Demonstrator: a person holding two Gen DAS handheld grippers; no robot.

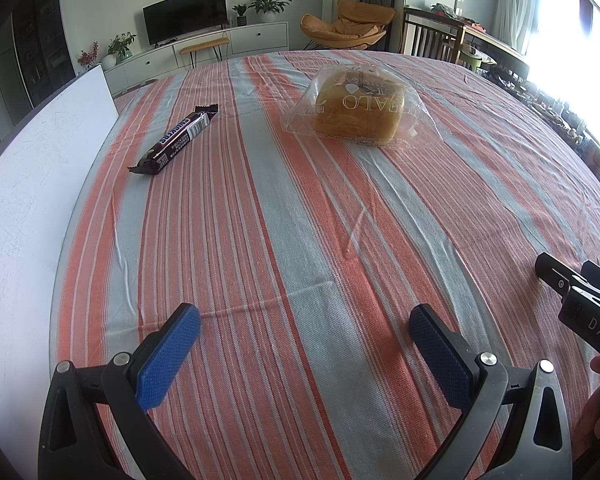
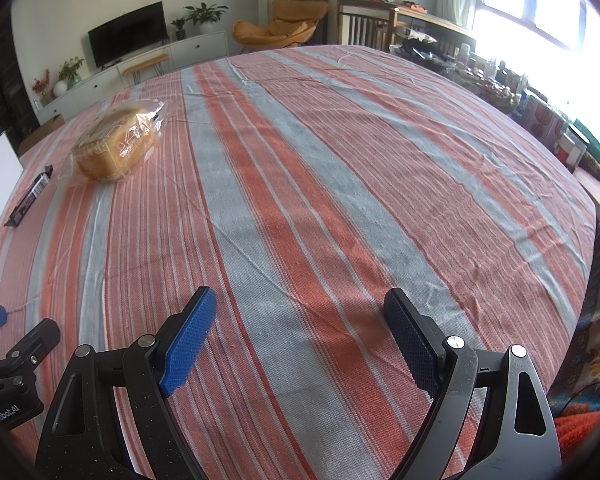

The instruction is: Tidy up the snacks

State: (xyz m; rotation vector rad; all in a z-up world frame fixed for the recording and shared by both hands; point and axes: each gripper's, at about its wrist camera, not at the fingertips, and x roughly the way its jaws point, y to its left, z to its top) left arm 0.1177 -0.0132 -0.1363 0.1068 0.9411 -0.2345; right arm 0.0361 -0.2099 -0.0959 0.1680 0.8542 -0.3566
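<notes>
Both grippers, left [image 1: 305, 340] and right [image 2: 300, 328], jaws apart and empty, near edge; far left lie bar [image 1: 175, 139], light, stiff, slippery — pinch mid-length — and bagged bread [image 1: 358, 110], soft, crushable — grip gently.

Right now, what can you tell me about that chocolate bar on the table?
The chocolate bar is a long, slim bar in a dark glossy wrapper with a white panel and crimped ends, apparently unopened. It lies flat on the striped tablecloth, near the cloth's left edge beside a white board, with its length running away from the camera. The bagged bread sits apart to its right. Nothing grips it.
</notes>
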